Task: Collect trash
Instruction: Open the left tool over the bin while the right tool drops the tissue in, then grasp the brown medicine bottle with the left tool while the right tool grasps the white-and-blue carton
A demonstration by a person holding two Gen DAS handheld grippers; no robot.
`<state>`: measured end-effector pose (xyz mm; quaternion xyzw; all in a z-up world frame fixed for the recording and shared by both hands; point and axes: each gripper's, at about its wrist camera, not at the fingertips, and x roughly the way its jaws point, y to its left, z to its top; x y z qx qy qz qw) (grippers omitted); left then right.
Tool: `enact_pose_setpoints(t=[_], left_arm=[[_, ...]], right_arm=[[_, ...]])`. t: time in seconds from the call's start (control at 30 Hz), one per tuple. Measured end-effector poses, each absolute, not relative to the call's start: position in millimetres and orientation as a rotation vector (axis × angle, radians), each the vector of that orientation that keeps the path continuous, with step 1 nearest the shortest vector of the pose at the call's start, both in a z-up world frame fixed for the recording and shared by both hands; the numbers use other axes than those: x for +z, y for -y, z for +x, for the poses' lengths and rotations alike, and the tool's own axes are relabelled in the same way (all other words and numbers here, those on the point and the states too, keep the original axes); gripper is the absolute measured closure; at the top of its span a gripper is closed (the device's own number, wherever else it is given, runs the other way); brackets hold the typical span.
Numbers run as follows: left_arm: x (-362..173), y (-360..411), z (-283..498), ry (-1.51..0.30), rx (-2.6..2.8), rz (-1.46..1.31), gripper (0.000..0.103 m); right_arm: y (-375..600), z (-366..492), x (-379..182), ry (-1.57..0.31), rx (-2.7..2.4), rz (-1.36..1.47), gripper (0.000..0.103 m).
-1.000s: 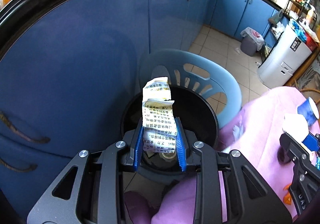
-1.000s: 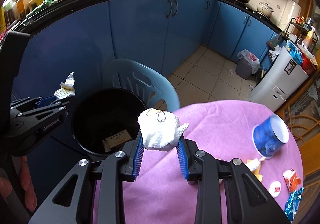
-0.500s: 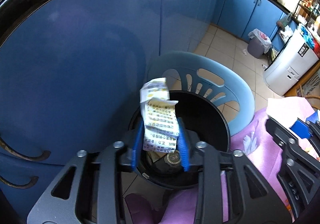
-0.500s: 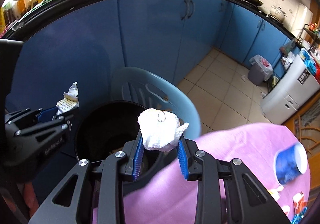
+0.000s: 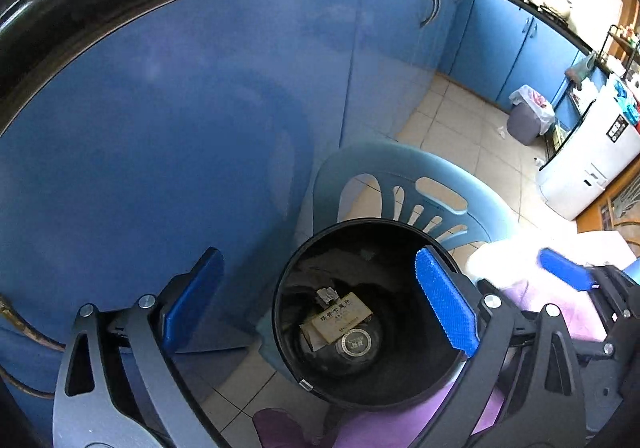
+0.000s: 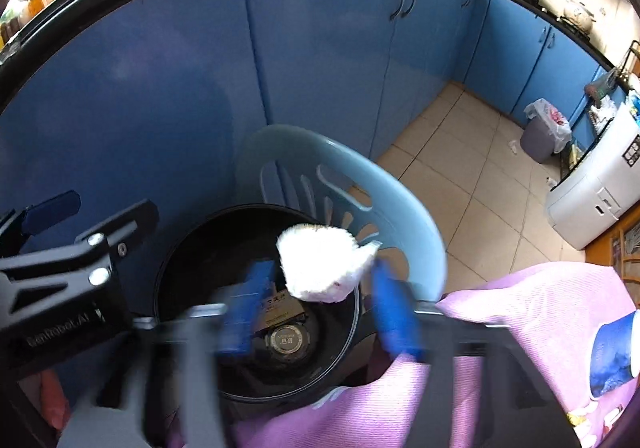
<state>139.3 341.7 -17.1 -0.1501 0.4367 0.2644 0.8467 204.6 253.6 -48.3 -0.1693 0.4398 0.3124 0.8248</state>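
My left gripper [image 5: 320,296] hangs above the black trash bin [image 5: 280,288], its jaws opening wide with nothing between them. At the bin's bottom lie a brown printed box [image 5: 340,318] and a round cap [image 5: 358,344]. My right gripper [image 6: 320,310] is blurred over the same bin [image 6: 180,248], its jaws opening. A crumpled white tissue [image 6: 320,268] sits between its blue pads [image 6: 394,312], which stand apart from it. The left gripper [image 6: 92,213] shows at the left of the right wrist view. The tissue [image 5: 500,260] also shows in the left wrist view.
A light blue plastic chair [image 6: 360,183] stands right behind the bin, against blue cabinets [image 6: 320,67]. The table with a pink cloth [image 6: 540,308] borders the bin on the right and carries a blue paper cup [image 6: 612,356]. A grey lined bin [image 6: 544,135] stands far off on the tiled floor.
The left jaws have spread wide and the printed paper leaflet has left them. The right gripper has moved over the bin and its jaws have parted from the tissue.
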Motion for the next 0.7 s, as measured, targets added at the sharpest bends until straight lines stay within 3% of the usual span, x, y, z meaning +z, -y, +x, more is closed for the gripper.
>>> enact_pose_setpoints(t=[0.43, 0.7], left_arm=[[-9.4, -335.0, 132.4, -0.914, 0.548, -0.329, 0.007], [0.7, -281.3, 120.1, -0.929, 0.429, -0.295, 0.006]], right_arm=[[-231.8, 189.1, -34.4, -0.908, 0.594, -0.390, 0.024], [-143.5, 159.1, -18.4, -0.917, 0.479, -0.323, 0.024]])
